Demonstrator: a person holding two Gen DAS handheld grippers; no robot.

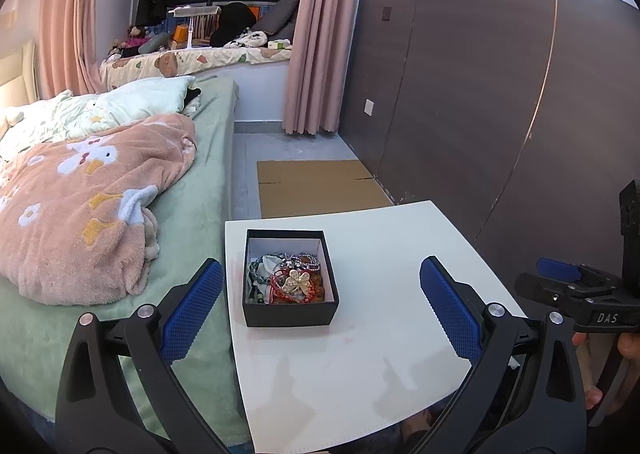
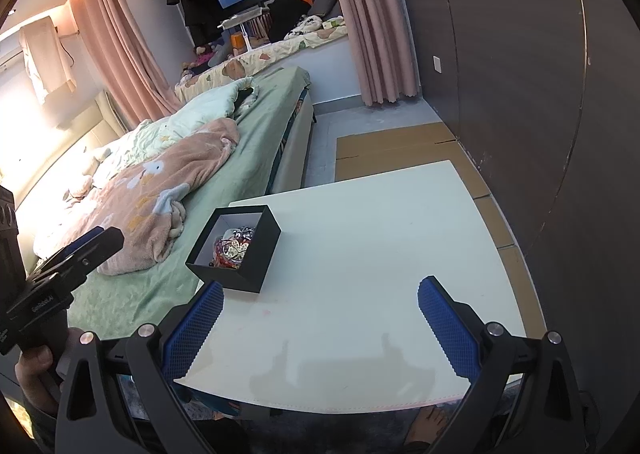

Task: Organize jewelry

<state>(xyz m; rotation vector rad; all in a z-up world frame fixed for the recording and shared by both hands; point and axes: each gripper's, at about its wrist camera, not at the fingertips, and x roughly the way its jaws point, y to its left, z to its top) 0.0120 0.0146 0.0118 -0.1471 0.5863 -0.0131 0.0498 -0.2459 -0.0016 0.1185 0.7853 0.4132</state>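
The wide-open, empty left gripper (image 1: 320, 310) is hovering nearer the jewelry box (image 1: 289, 278) ahead than the equally open, empty right gripper (image 2: 320, 328).

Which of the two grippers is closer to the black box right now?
The left gripper. The black box sits between its open fingers, toward the left one; from the right gripper the box lies off past the left finger, at the table's bed-side edge.

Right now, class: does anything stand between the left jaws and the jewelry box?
Nothing visible does. The left gripper is open, and only bare white table lies before the black jewelry box.
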